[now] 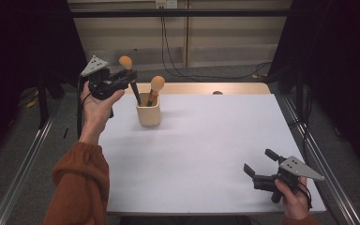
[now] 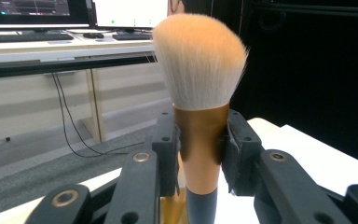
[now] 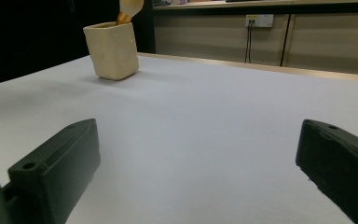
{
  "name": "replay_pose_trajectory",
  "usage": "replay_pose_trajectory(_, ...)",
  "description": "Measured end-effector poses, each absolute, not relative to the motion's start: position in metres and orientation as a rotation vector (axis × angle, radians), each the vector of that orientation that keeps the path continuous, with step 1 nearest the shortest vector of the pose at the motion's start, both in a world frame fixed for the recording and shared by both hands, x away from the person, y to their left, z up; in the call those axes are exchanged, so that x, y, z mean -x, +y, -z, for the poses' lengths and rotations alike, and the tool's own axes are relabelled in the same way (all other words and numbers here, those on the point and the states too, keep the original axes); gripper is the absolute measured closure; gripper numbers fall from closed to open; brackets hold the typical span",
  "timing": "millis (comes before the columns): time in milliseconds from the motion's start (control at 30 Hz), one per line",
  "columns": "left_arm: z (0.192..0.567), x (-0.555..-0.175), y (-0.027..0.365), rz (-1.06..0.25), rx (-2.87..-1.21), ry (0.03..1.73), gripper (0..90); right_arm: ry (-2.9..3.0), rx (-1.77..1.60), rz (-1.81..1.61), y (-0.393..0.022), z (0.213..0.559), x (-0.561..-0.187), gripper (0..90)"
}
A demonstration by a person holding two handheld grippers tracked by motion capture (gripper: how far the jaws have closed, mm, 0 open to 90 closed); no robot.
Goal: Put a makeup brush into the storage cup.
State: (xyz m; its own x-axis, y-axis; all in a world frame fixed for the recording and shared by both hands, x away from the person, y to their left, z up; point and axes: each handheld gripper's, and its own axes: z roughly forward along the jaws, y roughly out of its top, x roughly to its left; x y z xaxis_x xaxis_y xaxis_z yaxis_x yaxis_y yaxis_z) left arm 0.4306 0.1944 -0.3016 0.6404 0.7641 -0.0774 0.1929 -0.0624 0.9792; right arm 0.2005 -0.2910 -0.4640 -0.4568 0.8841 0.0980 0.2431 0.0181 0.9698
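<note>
Peach bristles topped the brush [image 2: 199,65], which sat clamped by its gold collar in the left gripper [image 1: 122,79], up above the cream cup [image 1: 148,114]. A second brush [image 1: 155,87] stood in that cup. The right gripper [image 1: 258,161] hung wide open near the white table's [image 1: 206,140] front right corner, well away.

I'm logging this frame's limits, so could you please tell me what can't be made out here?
- Held brush: handle end cut off by the bottom edge in the left gripper view.
- Cup contents: hidden by its wall in the high view.
- Second brush: head cut off by the top edge in the right gripper view.
</note>
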Motion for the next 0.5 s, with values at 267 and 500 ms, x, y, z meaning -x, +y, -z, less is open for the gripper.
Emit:
replay_pose_trajectory(267, 0.307, -0.443, 0.194, -0.591, -1.606, 0.815, 69.6, 1.739, -1.161, -1.47, -0.291, 0.465, -0.2, 0.0)
replay_pose_trajectory(500, 0.313, -0.448, 0.193, -0.587, -1.612, 0.811, 69.6, 1.738, -1.158, -1.472, -0.29, 0.465, -0.2, 0.0)
